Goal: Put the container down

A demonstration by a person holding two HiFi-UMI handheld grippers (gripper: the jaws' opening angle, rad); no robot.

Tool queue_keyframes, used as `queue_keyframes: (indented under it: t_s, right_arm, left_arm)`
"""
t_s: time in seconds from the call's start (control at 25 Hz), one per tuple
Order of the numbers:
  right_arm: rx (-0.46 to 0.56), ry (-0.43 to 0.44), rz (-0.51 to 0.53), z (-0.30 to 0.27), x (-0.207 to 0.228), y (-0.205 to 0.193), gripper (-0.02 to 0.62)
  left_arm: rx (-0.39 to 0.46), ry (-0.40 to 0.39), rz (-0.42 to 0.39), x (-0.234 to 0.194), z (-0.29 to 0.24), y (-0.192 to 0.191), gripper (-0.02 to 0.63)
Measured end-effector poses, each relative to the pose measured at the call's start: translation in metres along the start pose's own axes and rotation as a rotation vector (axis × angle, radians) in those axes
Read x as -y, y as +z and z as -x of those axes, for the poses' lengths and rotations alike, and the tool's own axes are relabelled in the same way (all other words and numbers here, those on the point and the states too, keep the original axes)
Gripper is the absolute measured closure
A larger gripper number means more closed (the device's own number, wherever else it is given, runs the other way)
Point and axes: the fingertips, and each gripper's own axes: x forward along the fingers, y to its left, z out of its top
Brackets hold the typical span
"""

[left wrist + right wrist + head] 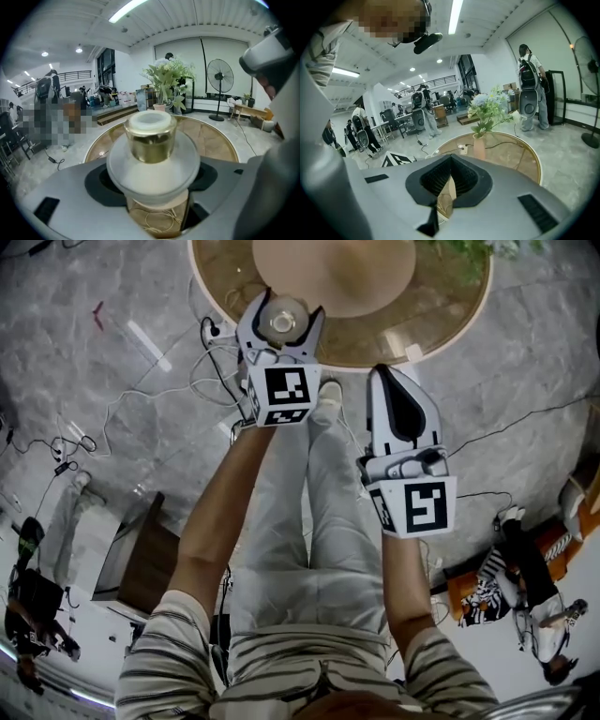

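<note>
Glass with a gold band and a white lid, the container [151,140] sits pinched between the jaws of the left gripper [281,317]. It is at the near edge of the round table [225,276]. The jaws press its wider lower body from both sides, so the setting-down is not finished. No view shows whether its base already touches the glass top. Judging by this, the carry to the table looks done. What is left is to lower it the last bit if needed, spread the jaws, and draw back.

The right gripper [384,377] hangs beside the left one, nearer the person and short of the table edge. Its jaws are pressed together at the tips on nothing.

Counted: one container, two grippers, one table. One vase [479,145] of flowers stands on that table, well apart from the container. One standing fan [220,77] is on the floor beyond.
</note>
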Motion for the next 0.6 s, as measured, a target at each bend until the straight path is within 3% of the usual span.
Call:
queue_keyframes:
  t_s: [0.6]
  right_arm:
    - [-0.044, -0.02, -0.024, -0.014, 0.016, -0.023, 0.586]
  left_arm:
    - [-0.069, -0.034, 0.018, 0.007, -0.047, -0.038, 0.274]
